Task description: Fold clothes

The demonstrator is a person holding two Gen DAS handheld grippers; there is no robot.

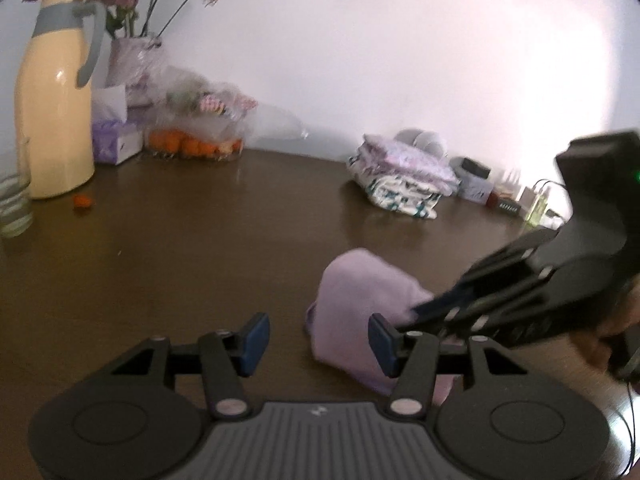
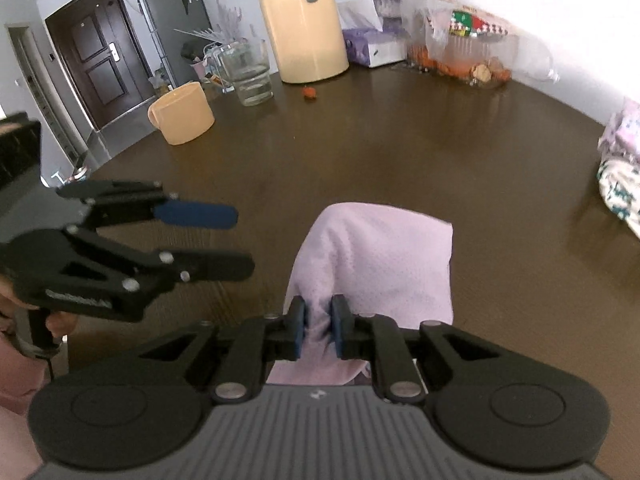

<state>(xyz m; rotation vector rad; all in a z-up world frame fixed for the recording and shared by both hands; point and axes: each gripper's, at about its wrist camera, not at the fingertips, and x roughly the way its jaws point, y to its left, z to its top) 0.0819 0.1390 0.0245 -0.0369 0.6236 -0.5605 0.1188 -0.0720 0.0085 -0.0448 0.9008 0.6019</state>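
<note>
A pale pink cloth (image 2: pixel 380 256) hangs bunched above the dark brown table (image 2: pixel 400 152), its lower end trailing toward the tabletop. My right gripper (image 2: pixel 319 328) is shut on a pinched fold at the cloth's near edge. In the left wrist view the same cloth (image 1: pixel 356 292) sits just right of centre, and the right gripper (image 1: pixel 418 312) reaches in from the right, clamped on it. My left gripper (image 1: pixel 318 342) is open with nothing between its blue pads; its right pad is close beside the cloth. From the right wrist view the left gripper (image 2: pixel 244 240) hovers left of the cloth, apart from it.
A stack of folded clothes (image 1: pixel 404 176) lies at the back right beside small boxes and chargers (image 1: pixel 504 200). Along the back left stand a yellow thermos jug (image 1: pixel 52 120), a flower vase (image 1: pixel 132 60), a tissue box (image 1: pixel 116 140) and bagged oranges (image 1: pixel 196 144). A glass pitcher (image 2: pixel 248 72) and a yellow cup (image 2: pixel 182 114) stand near the table's edge.
</note>
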